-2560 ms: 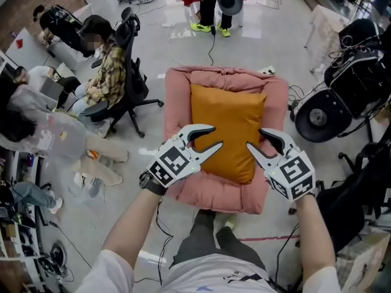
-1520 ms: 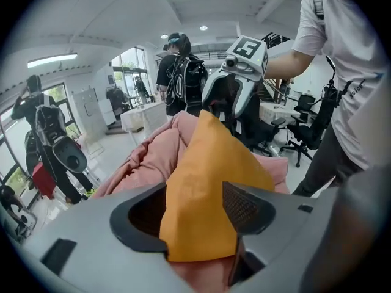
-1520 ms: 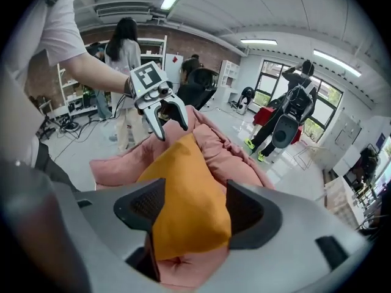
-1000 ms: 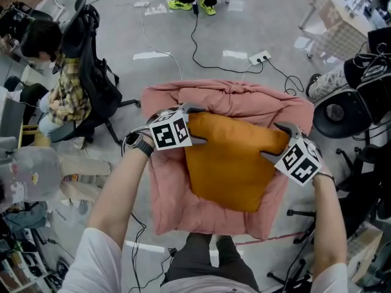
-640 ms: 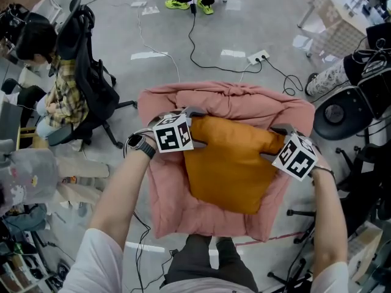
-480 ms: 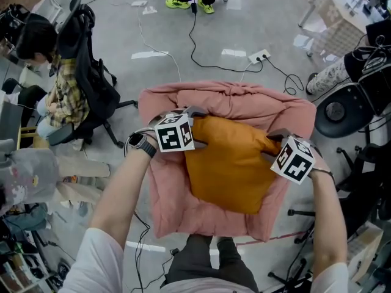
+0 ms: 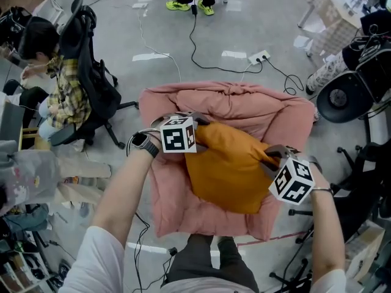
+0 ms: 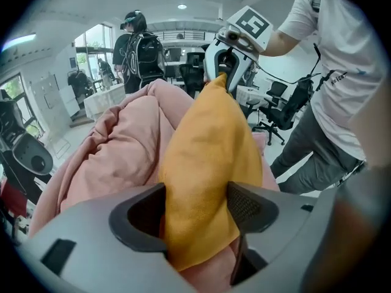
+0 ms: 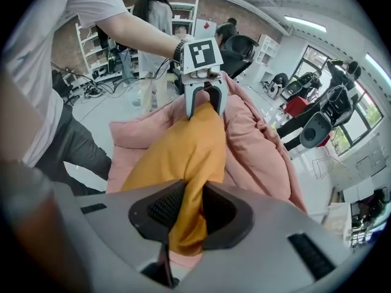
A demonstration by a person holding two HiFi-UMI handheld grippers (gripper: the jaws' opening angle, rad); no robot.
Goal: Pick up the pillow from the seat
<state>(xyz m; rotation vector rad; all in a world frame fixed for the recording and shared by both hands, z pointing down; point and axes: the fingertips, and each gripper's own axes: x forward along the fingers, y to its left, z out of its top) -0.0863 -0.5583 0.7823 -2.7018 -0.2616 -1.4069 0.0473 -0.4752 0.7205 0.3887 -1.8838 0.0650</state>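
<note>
The orange pillow lies bunched on the pink cushioned seat. My left gripper is at the pillow's far left corner. In the left gripper view that corner fills the gap between the jaws, touching both pads as the jaws keep closing. My right gripper holds the pillow's right corner. In the right gripper view the jaws are closing, and the fabric is pinched thin between the pads. Each gripper shows in the other's view, the right gripper and the left gripper.
A person sits in a black office chair to the left of the seat. Cables and a power strip lie on the floor beyond it. Black round-based equipment stands at the right. Another person's feet stand at the far edge.
The right gripper has closed on the pillow's right corner and drawn it toward me. The pillow has bunched and tilted. The left gripper has shifted slightly right, onto its corner.
</note>
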